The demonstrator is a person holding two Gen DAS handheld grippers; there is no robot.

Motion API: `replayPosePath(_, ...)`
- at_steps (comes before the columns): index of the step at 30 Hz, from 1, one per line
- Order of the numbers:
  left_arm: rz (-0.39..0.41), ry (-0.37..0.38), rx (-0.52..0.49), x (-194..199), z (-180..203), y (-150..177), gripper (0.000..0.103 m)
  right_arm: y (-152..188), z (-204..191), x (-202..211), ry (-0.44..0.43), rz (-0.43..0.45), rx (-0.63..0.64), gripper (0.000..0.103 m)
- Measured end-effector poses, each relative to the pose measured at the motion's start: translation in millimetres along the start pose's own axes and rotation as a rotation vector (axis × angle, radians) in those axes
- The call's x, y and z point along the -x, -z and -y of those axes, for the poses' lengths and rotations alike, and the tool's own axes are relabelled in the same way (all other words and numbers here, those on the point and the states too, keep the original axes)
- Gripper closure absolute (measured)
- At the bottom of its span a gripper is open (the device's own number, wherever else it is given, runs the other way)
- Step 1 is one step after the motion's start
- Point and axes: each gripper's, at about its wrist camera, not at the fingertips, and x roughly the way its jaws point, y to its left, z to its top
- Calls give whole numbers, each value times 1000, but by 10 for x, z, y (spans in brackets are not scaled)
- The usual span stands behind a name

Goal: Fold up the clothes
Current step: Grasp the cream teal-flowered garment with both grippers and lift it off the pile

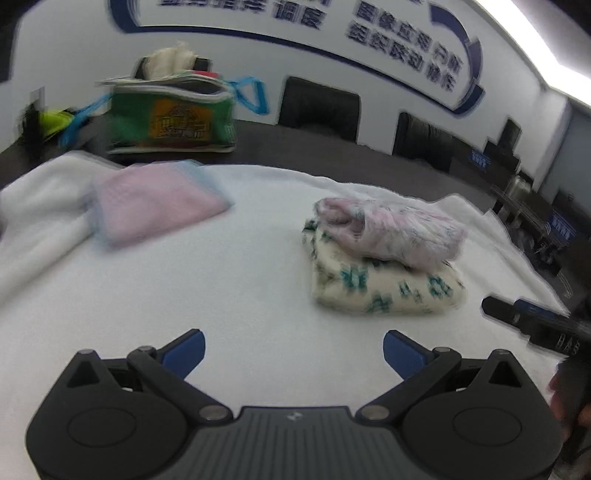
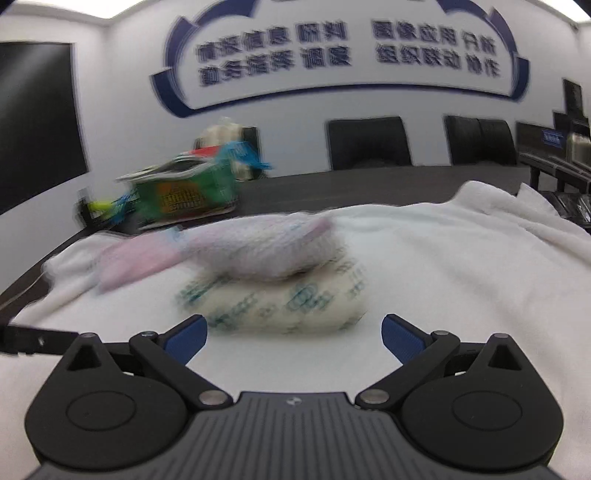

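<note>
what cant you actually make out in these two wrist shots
- Blue wall lettering: motion-blurred in both views, unreadable.
- Green woven bag: contents mostly hidden by its rim; orange label blurred.
- Cream, green-patterned folded cloth: top covered by the pink-and-white folded cloth.
- Right gripper in left view: cut off by the edge.

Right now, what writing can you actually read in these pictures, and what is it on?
"情报信息 研判 图像应用 分析": blue wall lettering, top row, blurred.
"勤务指挥 调度 组织联动 协作": bottom row.
Orange label on green woven bag: unreadable blur.
Small blue desk signs: too small.
</note>
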Motion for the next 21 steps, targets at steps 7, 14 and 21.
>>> replayPosePath(7, -116, 69, 62, -1048, 213, -383, 91, -356, 418, -1083, -39, -191, -76, 67)
replayPosePath(14, 90, 307, 168, -254, 228, -864, 101, -1011, 211, -261, -284, 1, -176, 93)
replayPosePath(21, 231, 355, 79, 726, 222, -712, 100, -1260, -131, 661, -298, 112, -49, 93)
